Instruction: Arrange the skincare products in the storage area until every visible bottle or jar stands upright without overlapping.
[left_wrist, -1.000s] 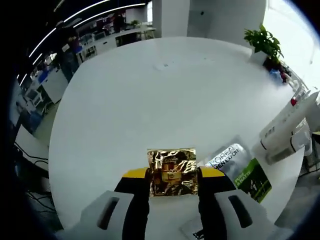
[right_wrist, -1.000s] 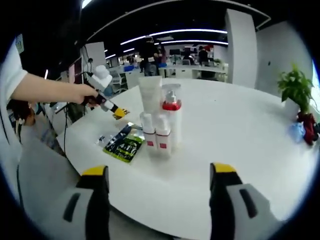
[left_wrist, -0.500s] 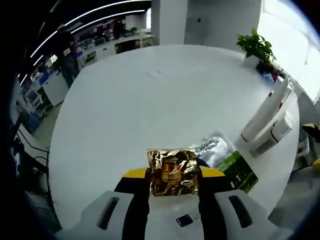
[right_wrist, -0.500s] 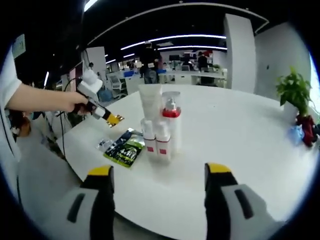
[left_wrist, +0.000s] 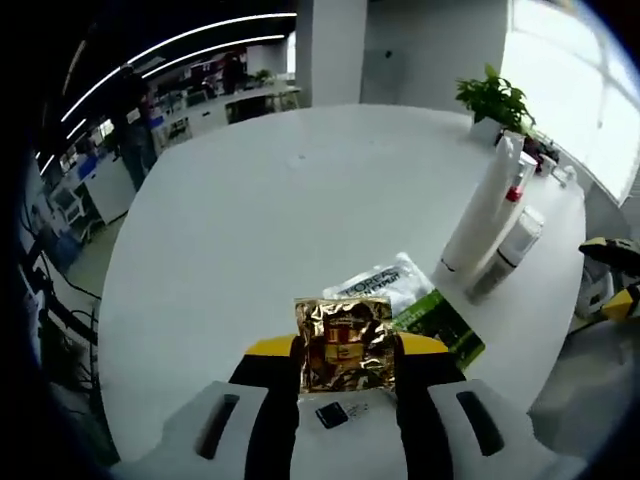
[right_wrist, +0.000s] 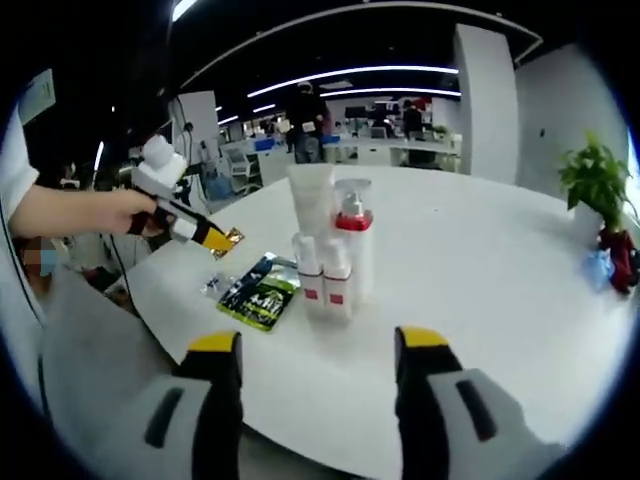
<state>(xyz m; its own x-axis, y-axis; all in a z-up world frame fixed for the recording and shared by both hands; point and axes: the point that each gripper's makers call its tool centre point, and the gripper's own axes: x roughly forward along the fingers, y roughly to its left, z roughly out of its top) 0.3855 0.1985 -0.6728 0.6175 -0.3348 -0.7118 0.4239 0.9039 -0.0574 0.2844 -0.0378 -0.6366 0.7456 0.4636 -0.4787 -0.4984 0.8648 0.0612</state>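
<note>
Right gripper view: the bottles (right_wrist: 330, 250) already stand upright, clustered near the desk (right_wrist: 480, 290) edge. Left tongs (left_wrist: 345, 345) grip a gold sachet (left_wrist: 346, 342), yet unplaced; the green sachet (right_wrist: 258, 296) lies flat. Right tongs (right_wrist: 318, 345) gape, empty.

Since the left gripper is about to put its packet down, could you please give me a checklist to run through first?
1. Left gripper shut on the gold packet: ok.
2. Bare table ahead of the packet: ok.
3. Right gripper open and apart from the bottles: ok.
4. Bottles standing upright: ok.
5. Green sachet lying flat beside the bottles: ok.
6. Whether the bottles touch one another: cannot tell.
</note>
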